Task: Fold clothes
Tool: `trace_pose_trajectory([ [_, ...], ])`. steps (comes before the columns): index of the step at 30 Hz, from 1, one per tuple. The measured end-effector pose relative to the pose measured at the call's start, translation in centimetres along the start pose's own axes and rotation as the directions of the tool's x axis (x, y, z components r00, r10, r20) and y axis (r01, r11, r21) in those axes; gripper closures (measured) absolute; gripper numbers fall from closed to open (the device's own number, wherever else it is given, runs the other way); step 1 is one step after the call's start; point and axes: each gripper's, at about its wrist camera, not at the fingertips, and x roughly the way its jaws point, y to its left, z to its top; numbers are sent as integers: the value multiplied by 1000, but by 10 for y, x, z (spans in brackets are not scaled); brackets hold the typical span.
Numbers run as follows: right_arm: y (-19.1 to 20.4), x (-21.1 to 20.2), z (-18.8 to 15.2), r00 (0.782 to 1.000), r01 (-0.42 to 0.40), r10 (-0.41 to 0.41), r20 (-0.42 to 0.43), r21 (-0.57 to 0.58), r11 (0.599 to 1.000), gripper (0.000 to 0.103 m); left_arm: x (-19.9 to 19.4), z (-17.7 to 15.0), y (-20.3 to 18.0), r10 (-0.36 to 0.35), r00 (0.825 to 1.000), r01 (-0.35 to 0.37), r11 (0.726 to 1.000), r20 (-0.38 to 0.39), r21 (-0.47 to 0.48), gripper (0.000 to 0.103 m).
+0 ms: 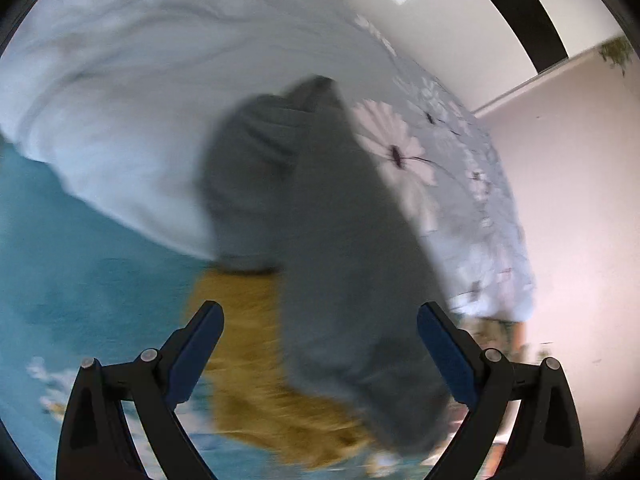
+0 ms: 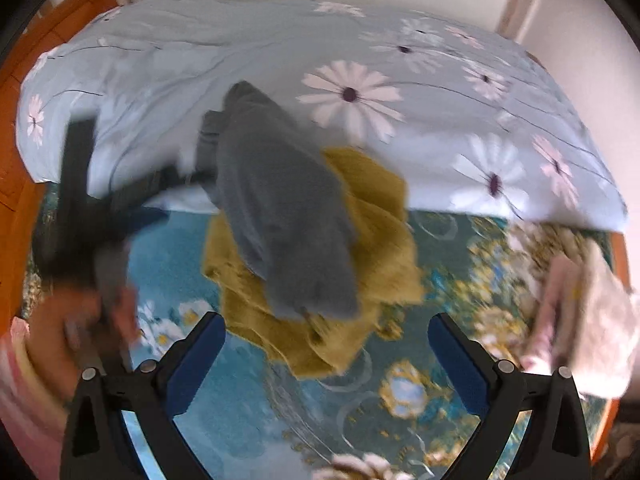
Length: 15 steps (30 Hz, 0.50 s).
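Observation:
A grey garment [image 1: 336, 248] lies bunched across a mustard-yellow garment [image 1: 244, 352] on the blue floral bedsheet [image 1: 92, 280]. In the right wrist view the grey garment [image 2: 280, 216] drapes over the yellow garment [image 2: 376, 216] too. My left gripper [image 1: 320, 340] is open, its blue pads either side of the grey cloth's near end, with nothing pinched. My right gripper [image 2: 326, 344] is open just short of the pile. The left gripper [image 2: 120, 204] also shows as a blurred dark shape at the left of the right wrist view, held by a hand [image 2: 80, 320].
A pale blue duvet [image 2: 440, 120] with daisy print is heaped behind the pile. Pinkish folded cloth [image 2: 580, 320] lies at the right on the sheet. An orange wooden bed frame [image 2: 16, 160] runs along the left. White walls [image 1: 580, 200] stand beyond the bed.

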Motion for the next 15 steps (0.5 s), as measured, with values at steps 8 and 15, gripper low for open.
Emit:
trace_pose_trajectory([
  [8,-52,-27,-57,997,75,-70,-44,137,988,0,36,3,-33,56,994,-56,998,-91,4,91],
  [15,-34,-45,-73,998,53,-46,-44,166,985,0,-64,-74,41,-47,998,52,988,36,-144,93],
])
